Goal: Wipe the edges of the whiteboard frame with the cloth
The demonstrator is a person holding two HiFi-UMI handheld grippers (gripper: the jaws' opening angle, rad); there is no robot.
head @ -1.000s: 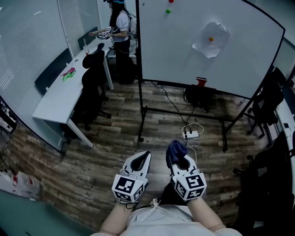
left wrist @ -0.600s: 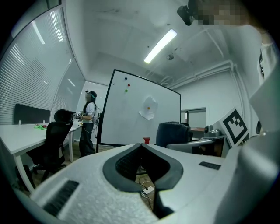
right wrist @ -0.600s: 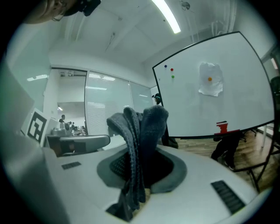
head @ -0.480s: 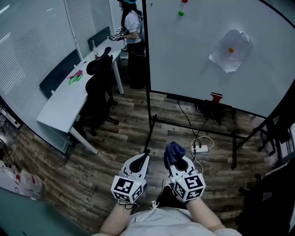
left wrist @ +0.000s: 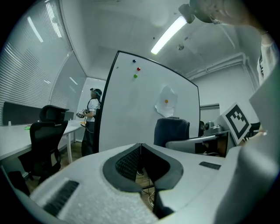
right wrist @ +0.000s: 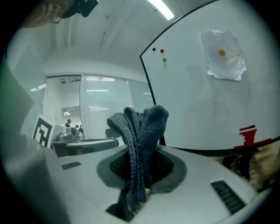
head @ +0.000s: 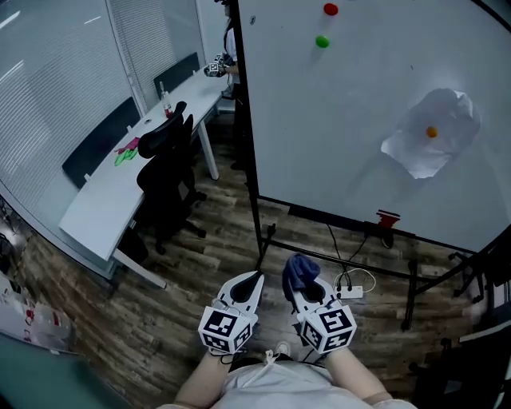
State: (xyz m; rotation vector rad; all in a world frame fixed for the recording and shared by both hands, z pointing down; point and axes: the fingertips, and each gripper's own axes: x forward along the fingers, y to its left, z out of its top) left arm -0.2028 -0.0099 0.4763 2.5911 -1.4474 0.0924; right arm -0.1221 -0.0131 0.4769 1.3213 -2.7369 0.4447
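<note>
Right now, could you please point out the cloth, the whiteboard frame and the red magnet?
cloth point(right wrist: 140, 131): right gripper view, middle of the upright folded bundle.
whiteboard frame point(head: 248, 120): head view, its black left vertical edge.
red magnet point(head: 330, 9): head view, its centre.

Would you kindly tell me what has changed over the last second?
The person has moved closer to the whiteboard, whose lower frame now sits nearer the grippers in the head view. Nothing was taken or let go: the right gripper still clamps the cloth, and the left gripper stays shut and empty.
</note>
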